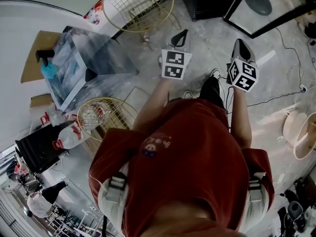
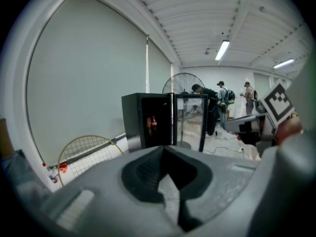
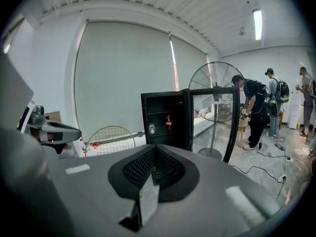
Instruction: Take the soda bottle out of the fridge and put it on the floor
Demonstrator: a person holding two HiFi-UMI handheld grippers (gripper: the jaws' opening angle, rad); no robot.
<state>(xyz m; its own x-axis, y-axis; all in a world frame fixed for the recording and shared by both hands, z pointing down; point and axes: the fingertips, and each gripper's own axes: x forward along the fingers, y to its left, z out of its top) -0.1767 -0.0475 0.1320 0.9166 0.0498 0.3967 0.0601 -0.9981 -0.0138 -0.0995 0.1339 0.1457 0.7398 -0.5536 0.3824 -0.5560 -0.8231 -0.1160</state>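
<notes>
Left tool [image 2: 163, 151] and right tool [image 3: 155, 154]: jaws together on both, nothing between them. We hold them side by side, pointed at the black fridge [image 3: 160, 102], which is far ahead and well apart from both. Its glass door [image 3: 235, 127] stands open to the right. The soda bottle [image 3: 168, 123] is upright on a shelf inside, dark with a red label. A paler item [image 3: 151, 128] sits just left of it.
</notes>
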